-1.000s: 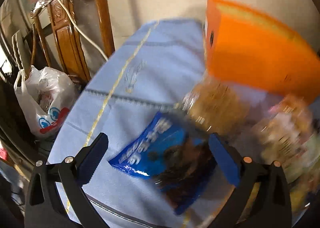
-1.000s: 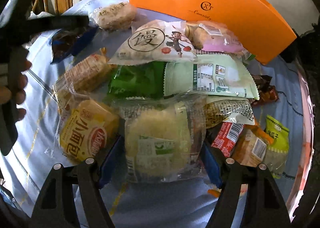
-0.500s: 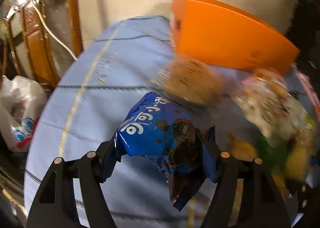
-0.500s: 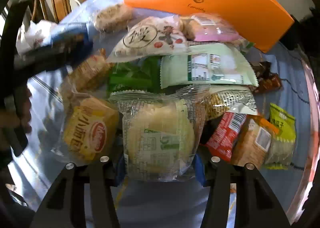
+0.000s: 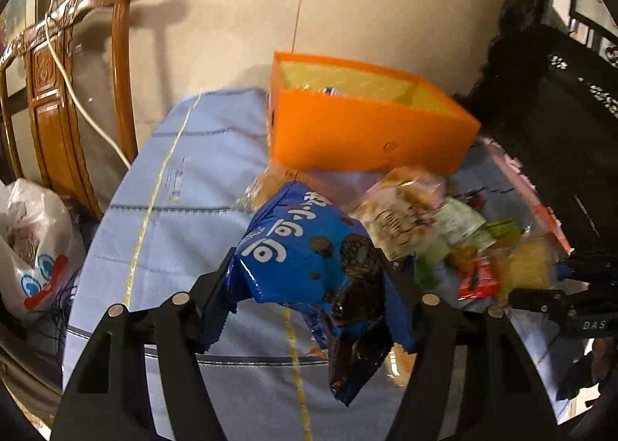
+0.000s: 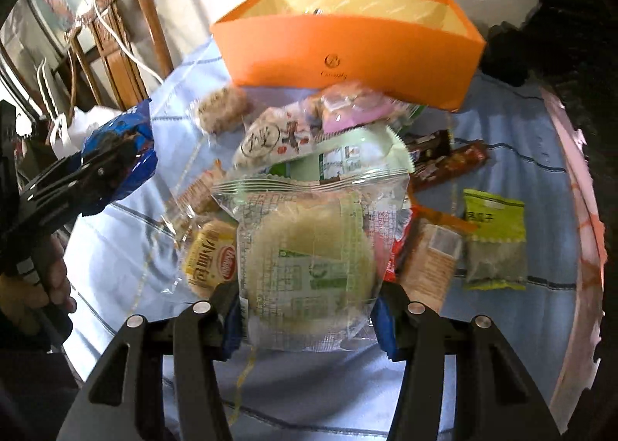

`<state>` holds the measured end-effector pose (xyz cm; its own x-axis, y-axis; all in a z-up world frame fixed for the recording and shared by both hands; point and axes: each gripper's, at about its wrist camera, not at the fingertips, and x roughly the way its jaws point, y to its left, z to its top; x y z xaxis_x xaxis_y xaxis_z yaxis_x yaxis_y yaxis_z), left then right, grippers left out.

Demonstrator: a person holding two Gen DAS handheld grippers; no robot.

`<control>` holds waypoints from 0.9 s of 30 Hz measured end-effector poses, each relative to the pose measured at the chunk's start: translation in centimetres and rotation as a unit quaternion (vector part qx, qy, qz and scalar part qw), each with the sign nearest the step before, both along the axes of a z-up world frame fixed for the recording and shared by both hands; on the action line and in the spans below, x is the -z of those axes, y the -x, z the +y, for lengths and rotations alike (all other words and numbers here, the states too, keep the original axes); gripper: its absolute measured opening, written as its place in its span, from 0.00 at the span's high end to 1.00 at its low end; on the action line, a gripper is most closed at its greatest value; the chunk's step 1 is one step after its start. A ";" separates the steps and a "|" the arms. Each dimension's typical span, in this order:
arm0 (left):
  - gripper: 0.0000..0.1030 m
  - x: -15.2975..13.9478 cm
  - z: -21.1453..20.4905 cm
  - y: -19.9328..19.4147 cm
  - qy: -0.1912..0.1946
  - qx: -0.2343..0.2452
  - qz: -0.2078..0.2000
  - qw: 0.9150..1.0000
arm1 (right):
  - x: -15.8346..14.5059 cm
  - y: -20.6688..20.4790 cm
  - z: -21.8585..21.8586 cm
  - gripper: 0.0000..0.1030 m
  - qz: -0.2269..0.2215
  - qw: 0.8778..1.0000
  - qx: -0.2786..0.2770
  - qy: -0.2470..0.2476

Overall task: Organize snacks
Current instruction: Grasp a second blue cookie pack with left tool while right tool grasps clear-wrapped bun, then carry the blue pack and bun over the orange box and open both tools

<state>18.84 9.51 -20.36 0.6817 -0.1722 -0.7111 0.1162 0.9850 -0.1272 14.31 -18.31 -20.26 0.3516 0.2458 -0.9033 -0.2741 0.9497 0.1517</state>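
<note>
We held a blue cookie packet point(image 5: 305, 251) in the left hand-held gripper point(image 5: 309, 286), still closing, and a clear-wrapped cake point(image 6: 309, 259) in the right hand-held gripper point(image 6: 309, 309). The orange box point(image 6: 347, 54) looked nearly empty; most snacks point(image 6: 347, 147) remained piled on the surface point(image 6: 127, 224).

Left wrist view: taken from behind the left gripper point(image 5: 309, 309), aimed obliquely down across the table point(image 5: 185, 186). Blue packet point(image 5: 305, 247) fills the near field; box point(image 5: 359, 139) seen at 12 o'clock, chair point(image 5: 73, 93) at 10, snack pile point(image 5: 444, 232) at 3.

Right wrist view: taken from behind the right gripper point(image 6: 307, 321), pitched more steeply down. Clear packet point(image 6: 309, 259) very close; box point(image 6: 347, 54) at 12 o'clock, chair point(image 6: 119, 31) at 10–11.

Shared by both: box, pile, table, chair. Left gripper point(image 6: 112, 166) caught at 9 o'clock in the right view; a dark gripper body is caught at 4 o'clock in the left view.
</note>
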 end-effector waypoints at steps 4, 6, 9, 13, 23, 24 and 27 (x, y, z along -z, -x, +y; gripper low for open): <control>0.37 -2.4 -0.7 1.0 0.006 0.012 -0.019 1.000 | -2.1 0.1 -1.1 0.48 -0.020 1.000 0.017 -0.015; 0.37 -3.5 -1.1 1.2 0.009 0.016 -0.029 0.999 | -3.5 0.2 -1.5 0.48 -0.029 0.999 0.027 -0.022; 0.37 -5.4 -1.8 1.1 0.012 0.023 -0.043 0.999 | -5.6 -0.4 -2.7 0.48 -0.045 0.997 0.046 -0.035; 0.37 -7.8 -2.7 -0.4 0.017 0.030 -0.061 0.998 | -9.2 -2.2 -4.2 0.48 -0.083 0.994 0.064 -0.038; 0.37 -14.4 -5.7 -9.6 0.025 0.028 -0.094 0.995 | -18.8 -10.7 -5.9 0.48 -0.165 0.980 0.091 -0.069; 0.37 -15.0 -5.8 -10.6 0.029 0.027 -0.095 0.995 | -20.0 -11.8 -6.1 0.47 -0.176 0.977 0.092 -0.073; 0.37 -17.1 -6.5 -13.6 0.025 0.026 -0.114 0.993 | -21.6 -14.0 -6.0 0.47 -0.192 0.975 0.090 -0.068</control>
<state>32.41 3.01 -3.23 0.8132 -0.2421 -0.5292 0.1977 0.9702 -0.1400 28.26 -24.31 1.32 0.7063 0.2568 -0.6597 -0.1664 0.9660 0.1979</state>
